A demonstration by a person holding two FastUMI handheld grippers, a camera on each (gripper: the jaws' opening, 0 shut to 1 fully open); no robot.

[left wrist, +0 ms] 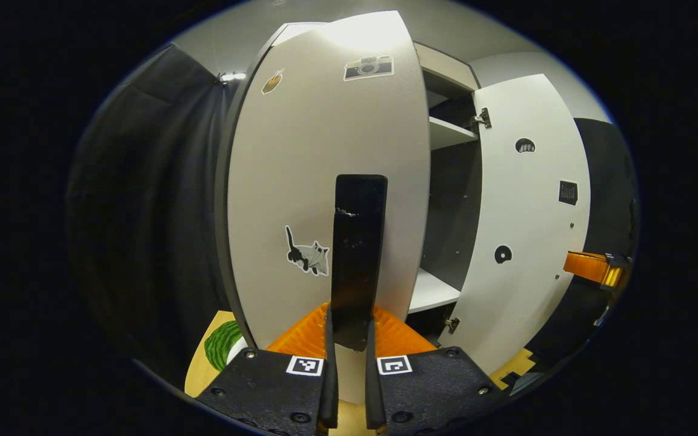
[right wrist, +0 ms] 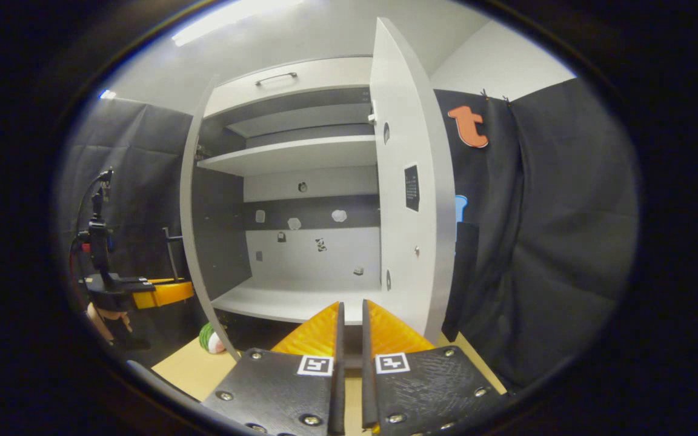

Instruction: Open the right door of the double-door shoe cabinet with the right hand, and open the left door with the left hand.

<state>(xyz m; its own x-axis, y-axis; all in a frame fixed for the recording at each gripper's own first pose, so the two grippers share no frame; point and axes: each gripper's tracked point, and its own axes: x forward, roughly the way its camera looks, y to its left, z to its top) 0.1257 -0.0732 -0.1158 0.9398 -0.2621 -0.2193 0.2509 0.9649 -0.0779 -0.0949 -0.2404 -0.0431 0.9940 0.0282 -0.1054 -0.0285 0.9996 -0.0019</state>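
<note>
**A:** In the left gripper view, the left gripper (left wrist: pixel 349 339) has its jaws pinching the dark vertical handle (left wrist: pixel 358 254) of the shoe cabinet's left door (left wrist: pixel 300 181). The handle's lower end sits between the two fingers. How wide does that door stand?

**B:** Partly swung out. Its outer face, carrying a cat sticker (left wrist: pixel 309 257), a camera sticker (left wrist: pixel 368 67) and a small one near the top left that is hard to make out, takes up most of that view and hides much of the cabinet interior. Only a sliver of shelves (left wrist: pixel 449 132) shows past its edge.

**A:** And the right door (left wrist: pixel 528 224)?

**B:** Wide open, inner face showing, with hinges at top and bottom. Beyond it, the right gripper (left wrist: pixel 594 268) appears small at the rim, partly cut off.

**A:** What does the right gripper view give?

**B:** The right gripper (right wrist: pixel 349 339) stands clear of the cabinet, jaws nearly pressed together with a narrow gap and nothing between them. The right door (right wrist: pixel 406 200) is open edge-on just ahead. The shoe cabinet (right wrist: pixel 300 79) shows bare shelves and small marks on its back panel, too small to identify.

**A:** Anything on the left there?

**B:** The left door (right wrist: pixel 194 242) appears as a thin edge, with the left gripper (right wrist: pixel 161 292) at its handle; a hand beneath it is partly hidden. A green, round object (right wrist: pixel 209 339) lies on the floor, half concealed by the door.
</note>
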